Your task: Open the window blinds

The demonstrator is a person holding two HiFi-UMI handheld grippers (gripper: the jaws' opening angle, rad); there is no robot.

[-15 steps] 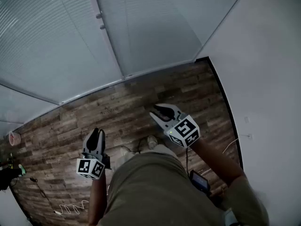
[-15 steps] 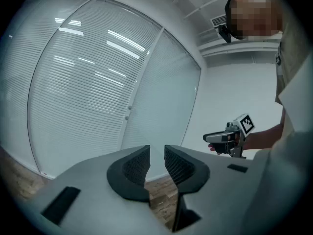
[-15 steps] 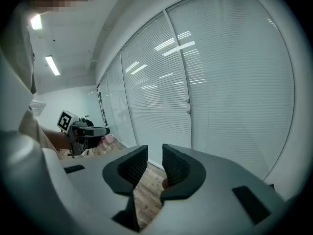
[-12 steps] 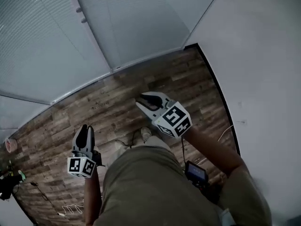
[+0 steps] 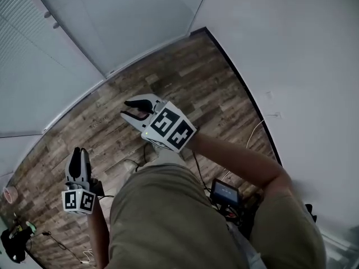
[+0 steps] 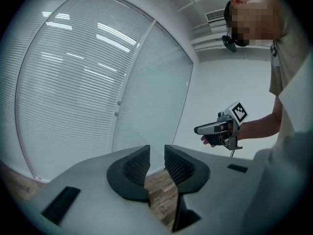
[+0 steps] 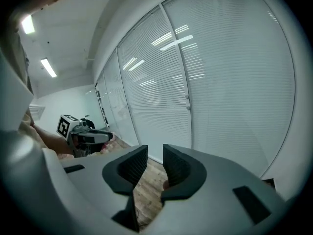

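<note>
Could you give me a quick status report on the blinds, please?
Left gripper, right gripper: jaws apart, empty. Blinds shut, untouched, ahead of both. Nothing seen in the way.

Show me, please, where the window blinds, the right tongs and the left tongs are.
window blinds [image 7: 234, 72], right gripper view, on the right panel's slats.
right tongs [image 5: 128, 109], head view, midway between its tips.
left tongs [image 5: 79, 151], head view, midway between its tips.
</note>
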